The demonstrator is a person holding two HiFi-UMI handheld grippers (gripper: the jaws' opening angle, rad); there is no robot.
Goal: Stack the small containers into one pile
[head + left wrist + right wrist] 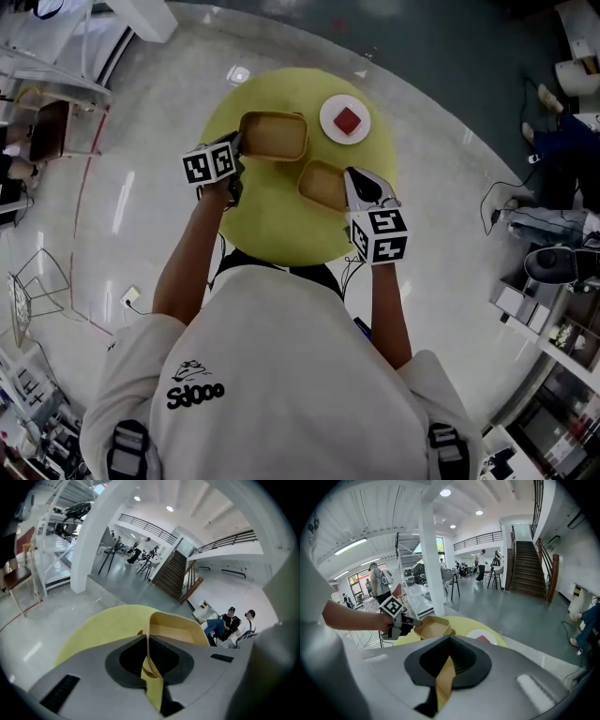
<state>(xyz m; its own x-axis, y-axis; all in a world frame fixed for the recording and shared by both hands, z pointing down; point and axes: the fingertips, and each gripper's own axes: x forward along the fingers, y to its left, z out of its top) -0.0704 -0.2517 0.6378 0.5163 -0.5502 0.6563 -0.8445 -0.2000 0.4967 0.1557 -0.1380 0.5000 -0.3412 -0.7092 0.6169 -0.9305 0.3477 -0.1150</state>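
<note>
Two small tan containers are over the round yellow table (272,220). My left gripper (236,148) is shut on the left rim of the rectangular one (274,136). In the left gripper view its thin wall (149,660) is pinched between the jaws, and the container body (180,629) stretches ahead. My right gripper (350,184) is shut on the right rim of the second container (323,185), whose wall (444,679) shows between the jaws. The right gripper view also shows the left gripper (411,621) holding the first container (433,626). The two containers are apart.
A white plate (345,119) with a red cube (348,120) lies at the table's far right, just beyond the right-hand container. Shiny floor surrounds the table. A seated person (562,141) and cables are at the right, with chairs and furniture (47,122) at the left.
</note>
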